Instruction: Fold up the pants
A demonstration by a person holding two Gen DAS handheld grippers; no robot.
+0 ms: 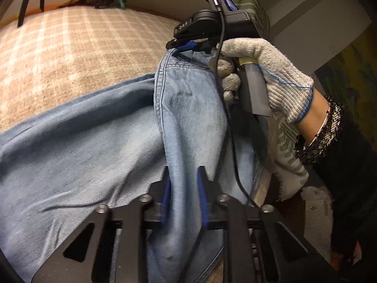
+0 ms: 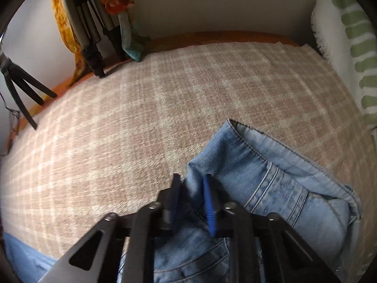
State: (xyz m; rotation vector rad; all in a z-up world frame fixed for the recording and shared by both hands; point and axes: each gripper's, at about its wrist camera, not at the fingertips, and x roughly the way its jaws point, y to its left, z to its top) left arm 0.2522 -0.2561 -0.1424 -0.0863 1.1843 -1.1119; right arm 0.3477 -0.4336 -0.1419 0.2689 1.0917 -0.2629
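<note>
Light blue denim pants [image 1: 82,141] lie spread over a checked beige blanket [image 1: 70,59]. A raised ridge of the denim runs up between the blue pads of my left gripper [image 1: 183,176], which is shut on it. Further up the same ridge, my right gripper [image 1: 188,46] pinches the fabric's upper edge, held by a gloved hand [image 1: 266,70]. In the right wrist view, my right gripper [image 2: 192,184] is shut on a fold of the pants [image 2: 282,188] near the waistband, whose belt loops and seams lie to the right on the blanket [image 2: 141,118].
A white pillow with green stripes [image 2: 353,59] lies along the bed's right side. Tripod legs [image 2: 94,47] and an orange patterned cloth [image 2: 61,23] stand at the far left corner by the wall. A dark sleeve [image 1: 341,165] fills the right of the left wrist view.
</note>
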